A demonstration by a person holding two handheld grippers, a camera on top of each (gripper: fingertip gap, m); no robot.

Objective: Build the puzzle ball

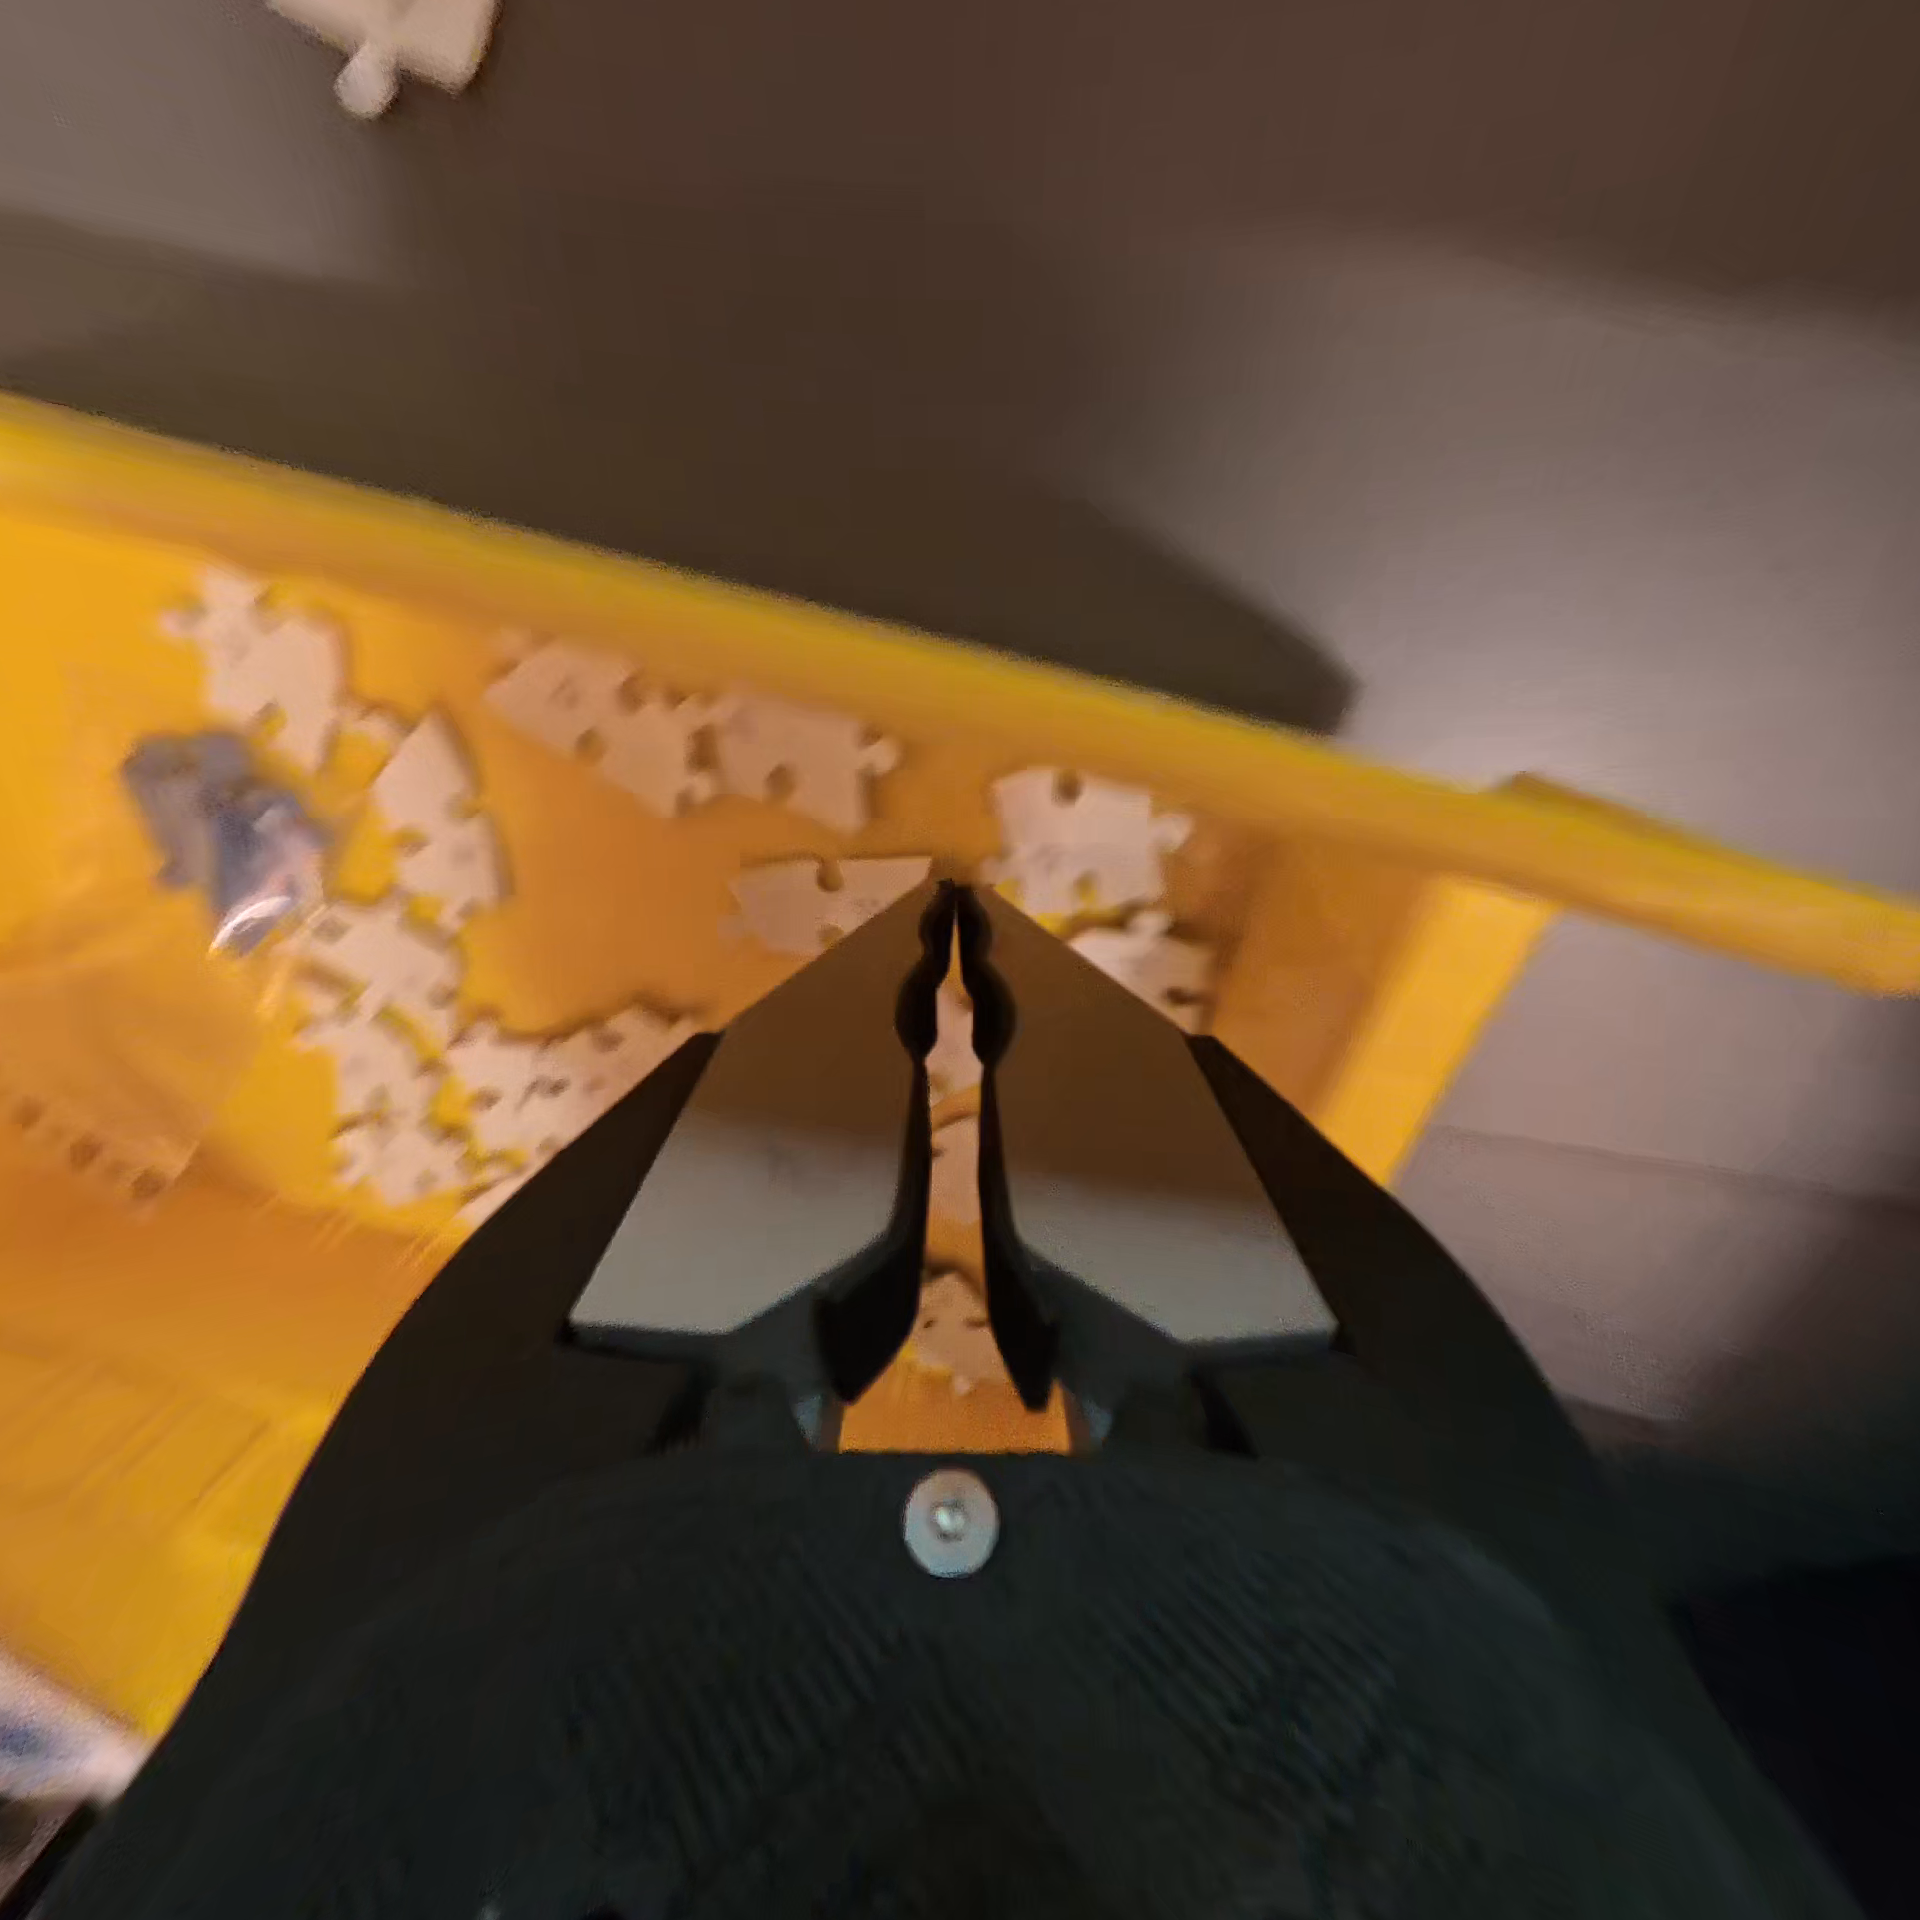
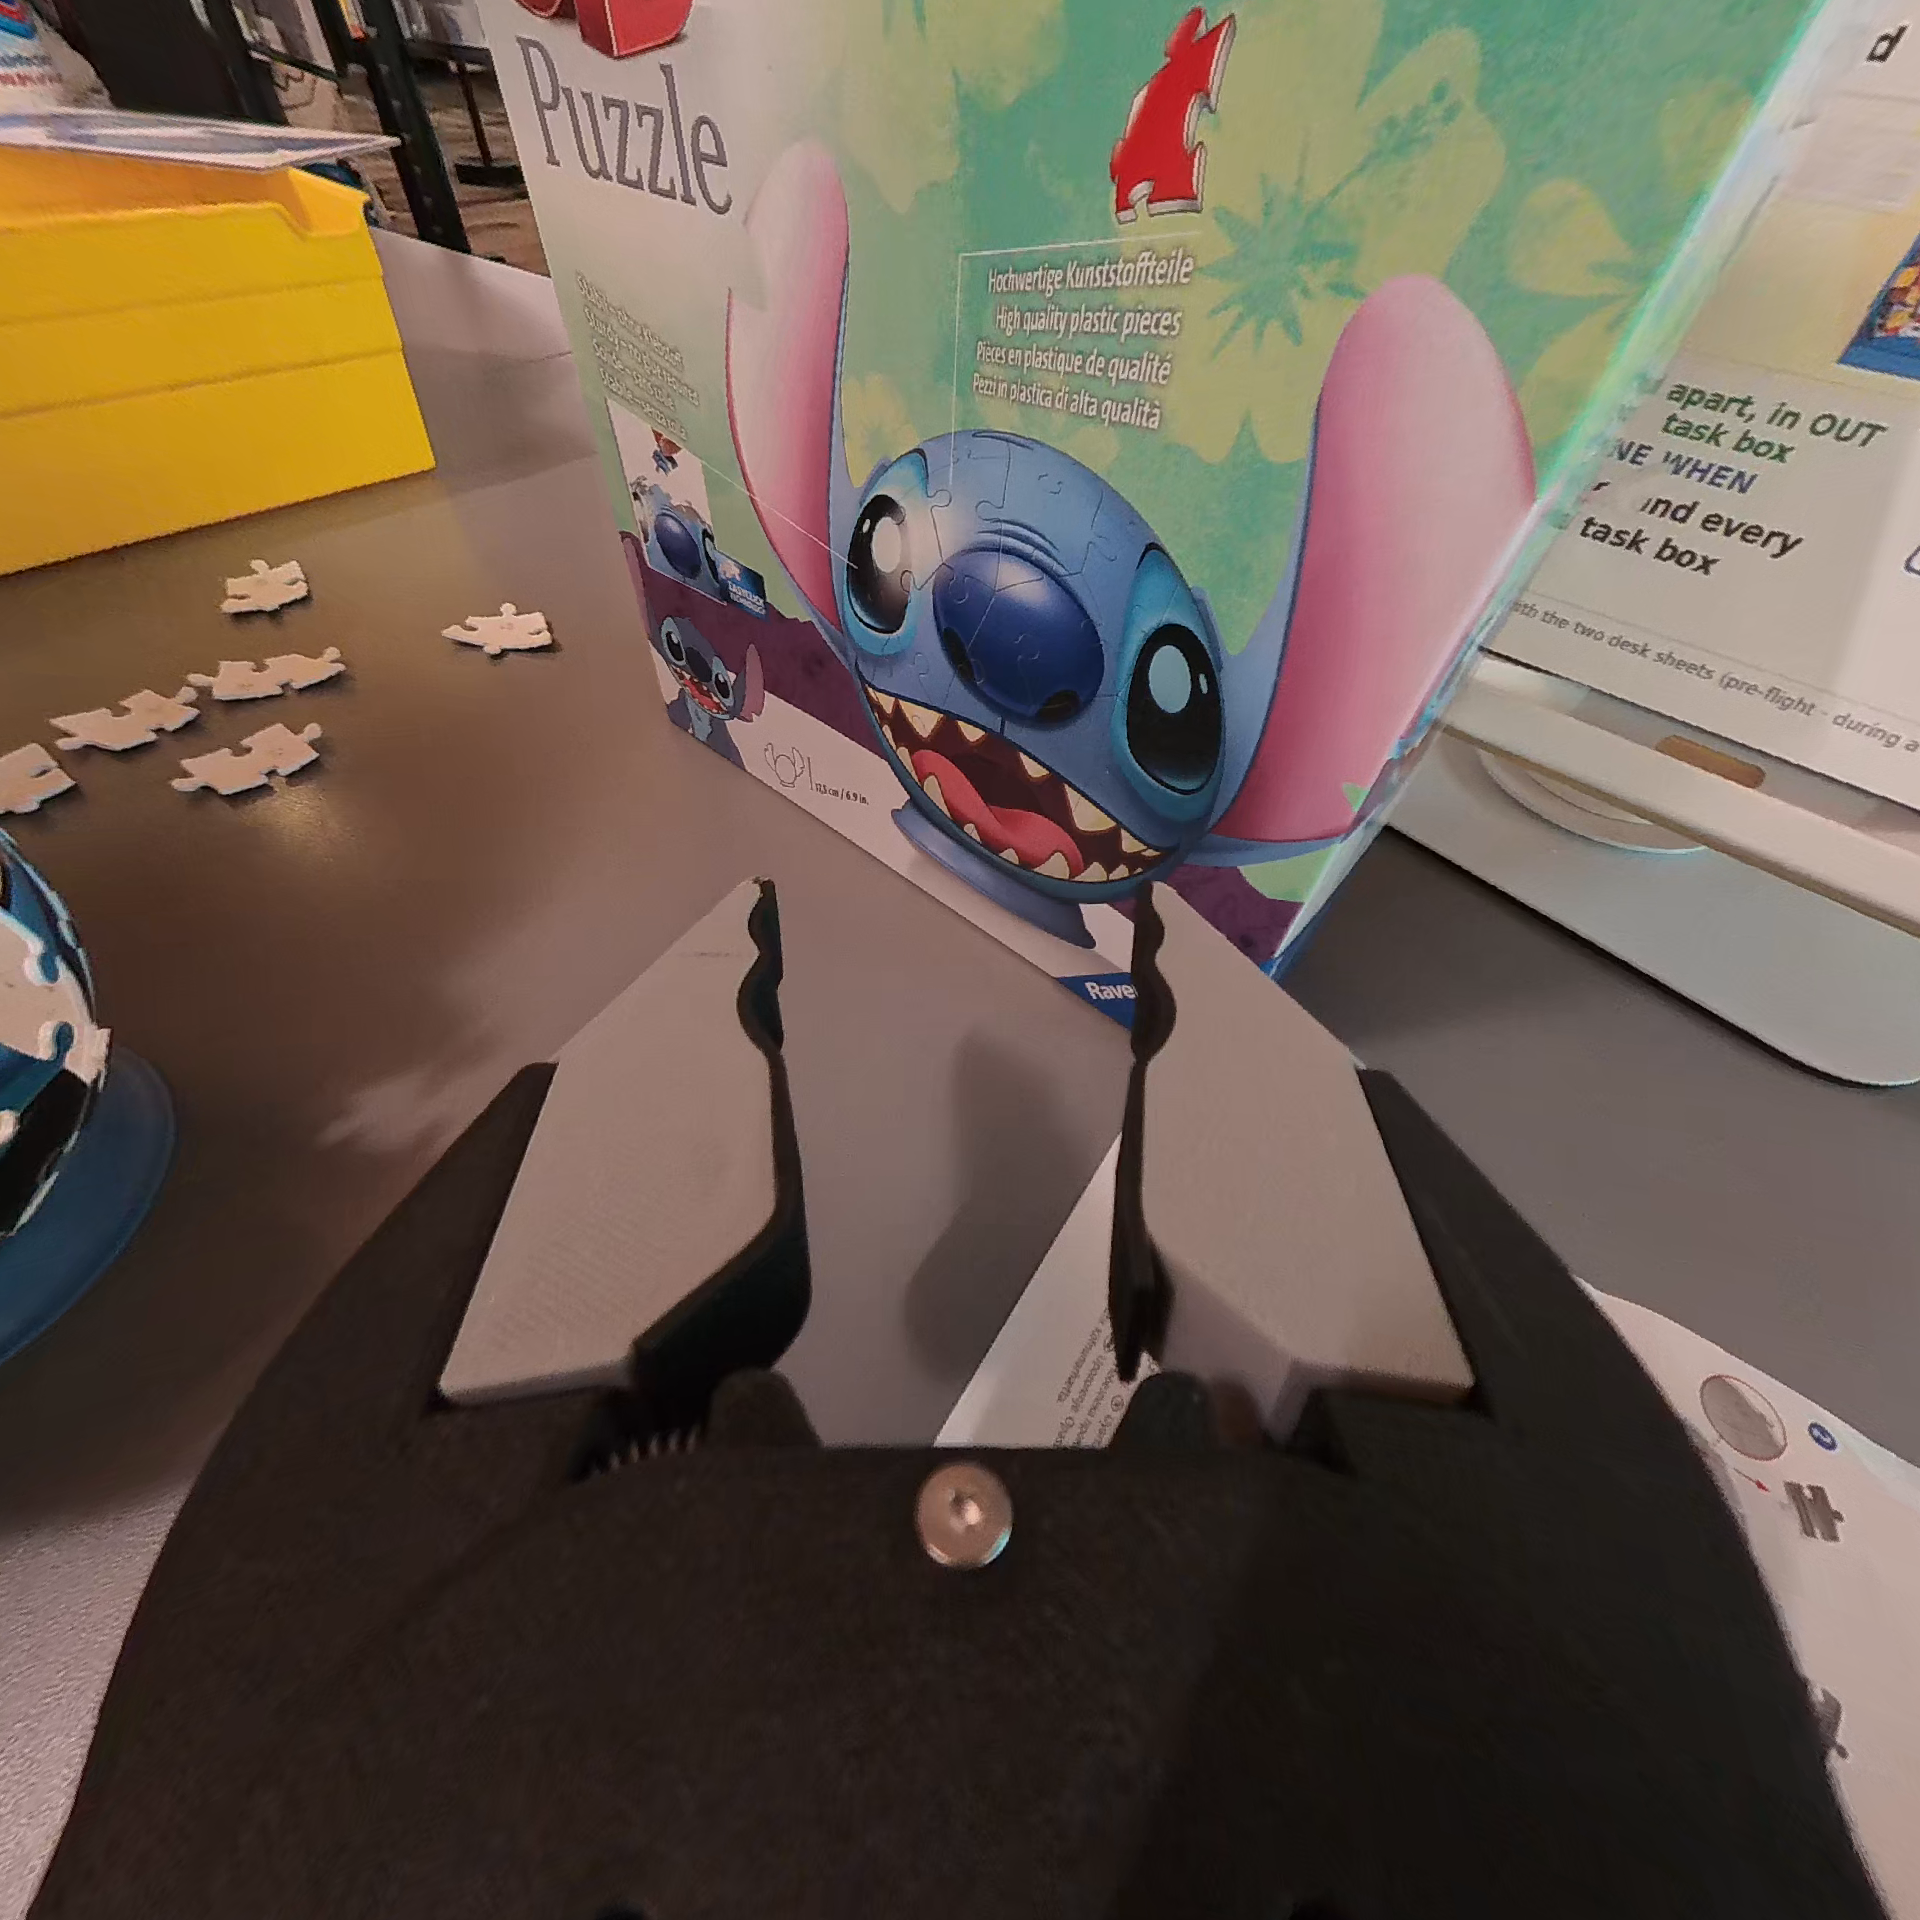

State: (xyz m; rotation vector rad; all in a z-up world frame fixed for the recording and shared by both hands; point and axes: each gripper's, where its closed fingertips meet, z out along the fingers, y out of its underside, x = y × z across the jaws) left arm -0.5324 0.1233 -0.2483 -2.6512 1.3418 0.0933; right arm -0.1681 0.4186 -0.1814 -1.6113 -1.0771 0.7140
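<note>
In the left wrist view my left gripper [image 1: 951, 896] is over a yellow bin [image 1: 1039, 686], its tips pressed together. The view is blurred and nothing shows between them. Several white, face-down puzzle pieces [image 1: 644, 717] lie in the bin, along with one blue piece [image 1: 229, 821]. My right gripper [image 2: 956, 914] is open and empty, low over the grey table. The partly built blue puzzle ball [image 2: 42, 1039] stands on its blue stand [image 2: 114, 1174] at the left edge of the right wrist view. Several loose white pieces [image 2: 249, 758] lie on the table beyond it.
The tall puzzle box [image 2: 1039, 416] stands upright just ahead of my right gripper. The yellow bin [image 2: 187, 395] sits at the far left. A white device [image 2: 1662, 914] and printed sheets [image 2: 1766, 468] are on the right. An instruction leaflet [image 2: 1766, 1475] lies under my right gripper.
</note>
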